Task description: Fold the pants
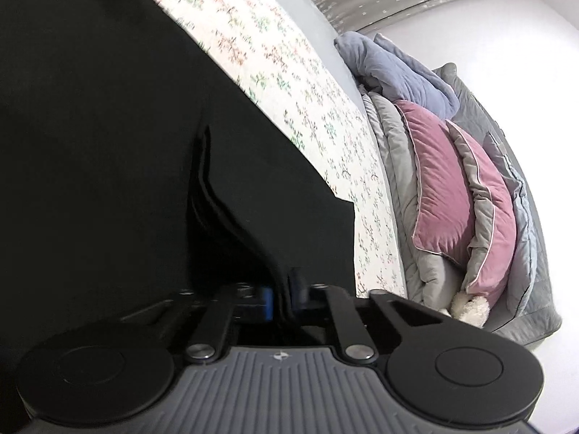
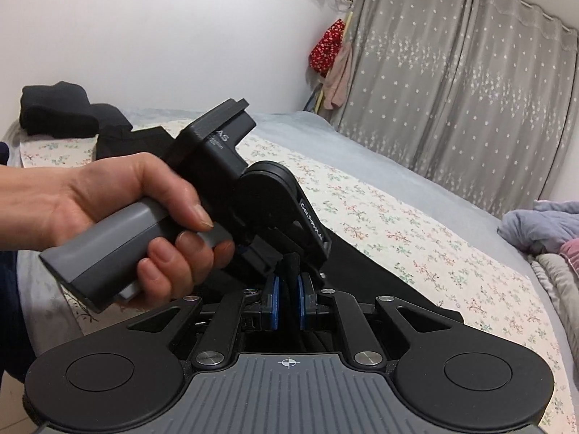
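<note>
**Both grippers pinch the same black fold**

While the bed (image 2: pixel 416 195) carries everything under its floral sheet, the pants (image 1: pixel 108 126) spread dark across it, running away from the grippers towards the far left corner, where more dark clothing (image 2: pixel 54 112) sits. Pillows and quilts (image 1: pixel 452 181) pile along the right-hand edge. Nearest the camera, the right gripper (image 2: pixel 288 302) has its blue pads narrowed onto an upright fold of the cloth. Just beyond it the left gripper (image 1: pixel 286 294), held in a hand (image 2: pixel 137 209), is clamped on the same fold.
</note>
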A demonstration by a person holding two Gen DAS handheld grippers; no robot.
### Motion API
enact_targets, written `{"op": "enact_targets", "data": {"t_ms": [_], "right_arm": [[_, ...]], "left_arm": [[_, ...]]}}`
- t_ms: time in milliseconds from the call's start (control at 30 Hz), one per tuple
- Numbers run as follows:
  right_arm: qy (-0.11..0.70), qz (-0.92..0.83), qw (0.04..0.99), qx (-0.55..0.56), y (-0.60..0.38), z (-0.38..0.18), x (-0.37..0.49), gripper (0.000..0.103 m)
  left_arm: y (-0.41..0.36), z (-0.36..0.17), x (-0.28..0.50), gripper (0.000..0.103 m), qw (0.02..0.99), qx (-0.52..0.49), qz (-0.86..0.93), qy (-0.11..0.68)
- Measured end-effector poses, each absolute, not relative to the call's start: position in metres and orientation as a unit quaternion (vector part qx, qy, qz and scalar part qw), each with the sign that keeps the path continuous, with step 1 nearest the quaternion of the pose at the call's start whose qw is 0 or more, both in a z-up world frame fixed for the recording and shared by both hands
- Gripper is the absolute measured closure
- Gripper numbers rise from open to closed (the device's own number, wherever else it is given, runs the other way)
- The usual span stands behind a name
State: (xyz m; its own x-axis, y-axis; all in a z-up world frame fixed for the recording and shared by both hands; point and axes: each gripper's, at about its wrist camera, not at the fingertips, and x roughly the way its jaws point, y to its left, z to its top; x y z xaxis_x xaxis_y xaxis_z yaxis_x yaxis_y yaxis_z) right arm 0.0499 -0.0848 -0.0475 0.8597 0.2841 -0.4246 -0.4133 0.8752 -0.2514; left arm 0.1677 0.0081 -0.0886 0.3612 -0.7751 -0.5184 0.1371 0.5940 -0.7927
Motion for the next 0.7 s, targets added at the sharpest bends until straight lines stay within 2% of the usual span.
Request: {"op": "enact_targets", "data": {"t_ms": [700], "right_arm": [[0.173,0.171,0.961,-0.129,-0.066,-0.039,0.06,0.094]], "left_arm": [[0.015,-0.045,0.173,0.099,0.831,-0.213,-0.324,0.399]]}}
